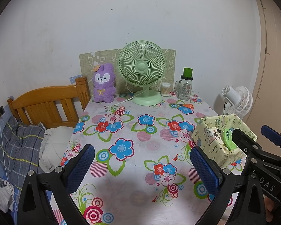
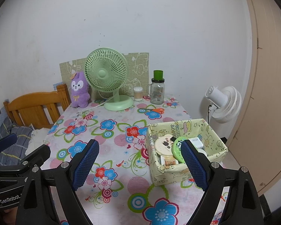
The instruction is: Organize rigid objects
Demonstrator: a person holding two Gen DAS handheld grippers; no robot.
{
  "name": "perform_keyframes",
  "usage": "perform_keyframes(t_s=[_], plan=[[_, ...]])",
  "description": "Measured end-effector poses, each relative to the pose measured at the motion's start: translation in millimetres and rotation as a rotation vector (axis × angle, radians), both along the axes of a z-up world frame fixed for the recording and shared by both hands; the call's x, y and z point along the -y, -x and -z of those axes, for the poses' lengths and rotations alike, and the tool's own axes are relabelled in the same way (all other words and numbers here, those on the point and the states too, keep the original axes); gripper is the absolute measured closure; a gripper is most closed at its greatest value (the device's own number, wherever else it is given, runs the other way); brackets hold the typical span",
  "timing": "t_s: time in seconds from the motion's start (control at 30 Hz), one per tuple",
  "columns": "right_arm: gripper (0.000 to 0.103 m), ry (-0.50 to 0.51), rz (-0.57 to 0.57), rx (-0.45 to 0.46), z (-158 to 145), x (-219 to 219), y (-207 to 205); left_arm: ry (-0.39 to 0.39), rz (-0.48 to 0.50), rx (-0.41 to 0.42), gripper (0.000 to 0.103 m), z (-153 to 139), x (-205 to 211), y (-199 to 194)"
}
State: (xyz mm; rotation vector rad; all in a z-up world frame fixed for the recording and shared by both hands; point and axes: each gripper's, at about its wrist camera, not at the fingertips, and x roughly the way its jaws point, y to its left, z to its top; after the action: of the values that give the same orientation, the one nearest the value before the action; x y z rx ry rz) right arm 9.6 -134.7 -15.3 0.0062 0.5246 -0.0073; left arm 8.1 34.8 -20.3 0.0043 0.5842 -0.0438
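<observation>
A yellow patterned paper box sits at the table's right side; it also shows in the left wrist view. It holds a round cream compact, a green panda disc, a white 45W charger and a small orange-labelled packet. My right gripper is open and empty, low over the table, its right finger in front of the box. My left gripper is open and empty over the table's middle, left of the box. The right gripper also shows in the left wrist view.
At the back stand a green desk fan, a purple plush rabbit, a cotton swab jar and a glass mug jar with green cup. Orange scissors lie near it. A white fan stands right, a wooden bed left.
</observation>
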Motion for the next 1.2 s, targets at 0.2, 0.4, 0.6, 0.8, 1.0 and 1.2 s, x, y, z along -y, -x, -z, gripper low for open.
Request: perform_keyframes(t_s=[0.2, 0.4, 0.6, 0.8, 1.0, 1.2], plan=[[0.012, 0.000, 0.000, -0.001, 0.6, -0.1, -0.2, 0.000, -0.001, 0.000, 0.000, 0.0, 0.0, -0.1], [0.012, 0.000, 0.001, -0.004, 1.6, 0.6, -0.1, 0.000, 0.000, -0.001, 0.000, 0.1, 0.2, -0.2], [0.012, 0.000, 0.001, -0.005, 2.0, 1.3, 0.4, 0.000, -0.001, 0.000, 0.000, 0.1, 0.4, -0.3], [0.012, 0.001, 0.001, -0.005, 2.1, 1.1, 0.6, 0.000, 0.001, 0.000, 0.000, 0.0, 0.0, -0.5], [0.012, 0.000, 0.002, -0.005, 2.3, 1.8, 0.6, 0.001, 0.001, -0.001, 0.000, 0.0, 0.0, -0.5], [0.012, 0.002, 0.001, -0.007, 2.9, 2.7, 0.8, 0.004, 0.000, -0.004, 0.000, 2.1, -1.8, -1.0]])
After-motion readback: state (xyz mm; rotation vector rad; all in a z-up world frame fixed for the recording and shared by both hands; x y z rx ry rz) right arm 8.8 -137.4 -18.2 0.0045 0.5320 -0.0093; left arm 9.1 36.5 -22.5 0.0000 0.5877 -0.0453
